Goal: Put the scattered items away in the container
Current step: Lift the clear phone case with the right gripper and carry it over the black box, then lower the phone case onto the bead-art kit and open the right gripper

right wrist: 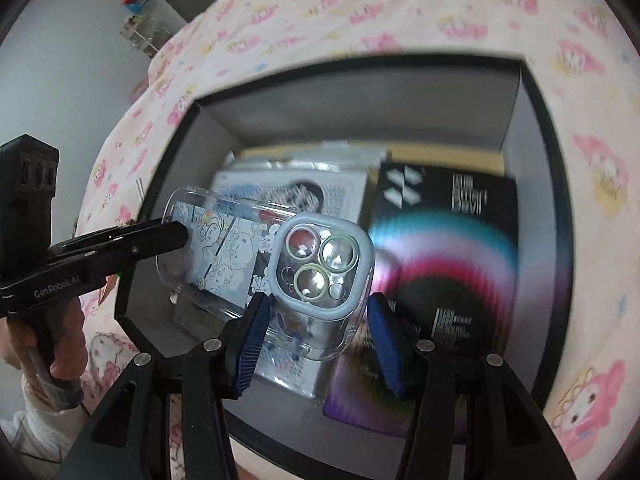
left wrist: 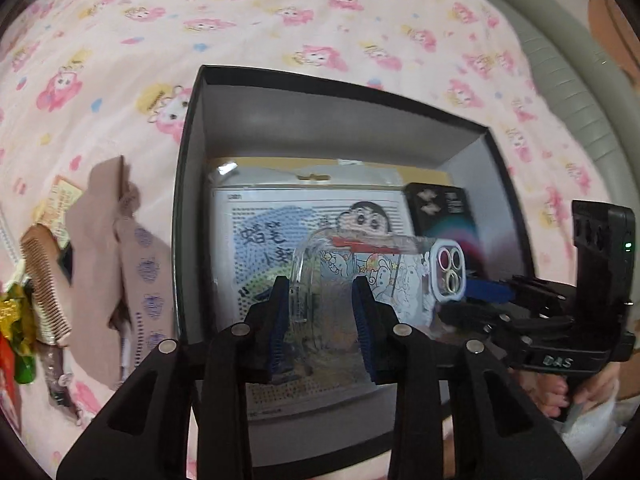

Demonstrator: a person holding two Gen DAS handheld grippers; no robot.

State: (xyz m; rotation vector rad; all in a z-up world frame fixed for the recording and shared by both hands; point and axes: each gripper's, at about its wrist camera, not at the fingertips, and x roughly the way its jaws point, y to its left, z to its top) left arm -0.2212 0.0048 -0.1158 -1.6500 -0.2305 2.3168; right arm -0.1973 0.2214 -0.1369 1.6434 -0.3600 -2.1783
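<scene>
Right now both grippers hang over the open box (left wrist: 192,184), and a clear phone case (right wrist: 256,256) is stretched between them above its inside. The box stands on a pink cartoon bedsheet (left wrist: 280,20).

The right gripper (right wrist: 316,320) has the camera end of the case between its blue pads (right wrist: 252,344); the pads seem to press on that end, so I judge it is grasping the case. The left gripper (left wrist: 320,312) is around the other, plain end. From its own camera the case edge sits between the pads, but I cannot tell if they squeeze it or only stand beside it. From the right camera its finger tip meets the far end of the case.

The long axis of the case runs from one gripper to the other, across the box, and the case lies almost flat. It is directly in front of both grippers, and below it are a cartoon sheet (left wrist: 288,232) and a dark booklet (right wrist: 448,248) already in the box. So the move to come is, I think, only downward: lower the case and let go.

Outside the box, on the left gripper's side, a comb (left wrist: 44,280), a beige cloth (left wrist: 104,248) and some wrappers (left wrist: 16,320) lie on the sheet; the left hand is nearer to them.
</scene>
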